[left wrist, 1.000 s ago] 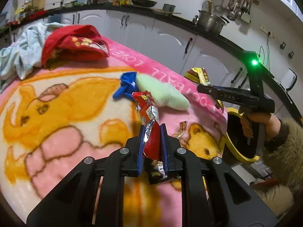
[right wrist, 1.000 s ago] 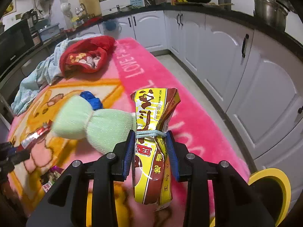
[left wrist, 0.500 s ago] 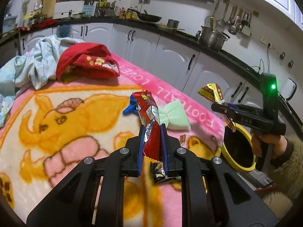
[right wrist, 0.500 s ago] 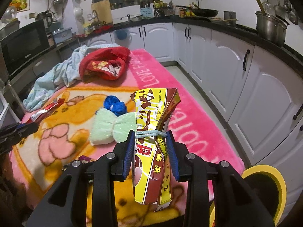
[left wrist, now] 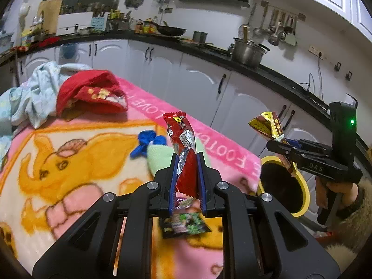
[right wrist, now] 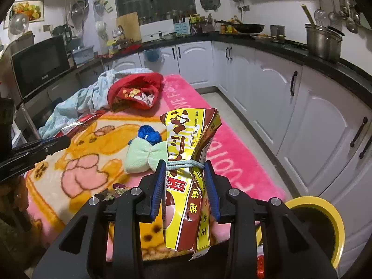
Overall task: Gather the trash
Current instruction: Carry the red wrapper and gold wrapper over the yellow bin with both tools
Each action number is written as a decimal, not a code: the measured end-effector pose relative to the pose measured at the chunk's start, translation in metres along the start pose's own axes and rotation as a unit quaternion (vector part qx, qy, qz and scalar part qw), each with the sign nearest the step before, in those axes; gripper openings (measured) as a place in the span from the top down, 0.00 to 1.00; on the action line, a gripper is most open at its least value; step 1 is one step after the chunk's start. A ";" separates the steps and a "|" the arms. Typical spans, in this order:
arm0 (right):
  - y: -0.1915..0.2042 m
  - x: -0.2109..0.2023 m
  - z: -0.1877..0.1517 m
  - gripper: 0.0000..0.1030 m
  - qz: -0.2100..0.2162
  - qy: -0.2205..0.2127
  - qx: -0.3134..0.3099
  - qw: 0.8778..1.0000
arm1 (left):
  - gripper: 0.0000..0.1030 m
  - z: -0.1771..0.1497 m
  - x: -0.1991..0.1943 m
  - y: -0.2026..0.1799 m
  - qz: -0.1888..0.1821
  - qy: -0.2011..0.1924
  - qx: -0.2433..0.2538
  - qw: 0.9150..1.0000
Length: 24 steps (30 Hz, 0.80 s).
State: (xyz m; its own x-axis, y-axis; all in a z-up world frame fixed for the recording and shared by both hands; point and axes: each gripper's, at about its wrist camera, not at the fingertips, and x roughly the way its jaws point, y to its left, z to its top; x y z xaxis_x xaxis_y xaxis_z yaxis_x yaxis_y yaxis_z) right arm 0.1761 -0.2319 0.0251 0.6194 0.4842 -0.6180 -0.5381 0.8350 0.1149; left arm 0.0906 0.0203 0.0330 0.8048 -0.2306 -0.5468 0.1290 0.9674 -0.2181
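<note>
My left gripper (left wrist: 187, 181) is clamped on a red wrapper (left wrist: 183, 148) at center frame. My right gripper (right wrist: 186, 188) pinches a yellow snack bag (right wrist: 188, 160), above the pink blanket (right wrist: 220, 144). A yellow-rimmed bin (right wrist: 334, 223) sits lower right.

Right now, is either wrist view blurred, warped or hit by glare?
Left wrist view: heavy fisheye bending, the green wrapper on the blanket soft, the red wrapper sharp. Right wrist view: same warp, mild glare on the yellow packet, dark corners.
</note>
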 end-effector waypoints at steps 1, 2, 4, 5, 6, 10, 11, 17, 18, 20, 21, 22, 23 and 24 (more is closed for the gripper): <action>-0.002 -0.005 -0.001 0.69 -0.002 -0.005 0.000 1.000 | 0.90 0.002 0.001 -0.004 -0.002 -0.001 0.002 1.000; -0.004 -0.008 -0.001 0.69 -0.004 -0.008 -0.001 1.000 | 0.90 0.004 0.003 -0.007 -0.005 -0.002 0.004 1.000; -0.009 -0.016 -0.003 0.69 -0.010 -0.014 -0.001 1.000 | 0.90 0.007 0.006 -0.016 -0.011 -0.005 0.008 1.000; -0.012 -0.019 -0.003 0.69 -0.013 -0.017 0.000 1.000 | 0.90 0.009 0.008 -0.020 -0.014 -0.007 0.010 1.000; -0.014 -0.022 -0.004 0.69 -0.014 -0.019 0.002 1.000 | 0.90 0.010 0.009 -0.022 -0.016 -0.008 0.011 1.000; -0.029 -0.037 -0.009 0.69 -0.024 -0.028 0.014 0.999 | 0.90 0.017 0.019 -0.040 -0.030 -0.008 0.022 0.999; -0.031 -0.039 -0.010 0.69 -0.026 -0.030 0.016 0.999 | 0.90 0.018 0.021 -0.044 -0.033 -0.008 0.025 0.999; -0.050 -0.056 -0.022 0.69 -0.046 -0.038 0.030 0.998 | 0.90 0.022 0.037 -0.071 -0.053 -0.002 0.042 0.998; -0.054 -0.060 -0.024 0.69 -0.049 -0.039 0.034 0.997 | 0.90 0.023 0.040 -0.076 -0.056 -0.001 0.045 0.997; -0.061 -0.065 -0.029 0.69 -0.054 -0.041 0.040 0.997 | 0.90 0.024 0.046 -0.087 -0.063 0.001 0.051 0.997; -0.063 -0.068 -0.031 0.69 -0.057 -0.043 0.043 0.997 | 0.90 0.025 0.048 -0.091 -0.067 0.002 0.054 0.996; -0.066 -0.070 -0.033 0.69 -0.060 -0.044 0.046 0.996 | 0.90 0.025 0.052 -0.098 -0.071 0.003 0.058 0.996; -0.069 -0.073 -0.035 0.69 -0.063 -0.045 0.050 0.996 | 0.90 0.026 0.054 -0.103 -0.074 0.004 0.061 0.995; -0.072 -0.075 -0.037 0.69 -0.065 -0.046 0.053 0.995 | 0.90 0.026 0.056 -0.107 -0.078 0.005 0.065 0.995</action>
State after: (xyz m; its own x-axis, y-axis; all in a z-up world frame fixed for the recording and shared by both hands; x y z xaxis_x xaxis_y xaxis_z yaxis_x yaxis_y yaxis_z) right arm 0.1469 -0.3377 0.0343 0.7322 0.3871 -0.5604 -0.3887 0.9131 0.1229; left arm 0.1372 -0.0936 0.0471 0.7635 -0.3795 -0.5225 0.3258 0.9249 -0.1958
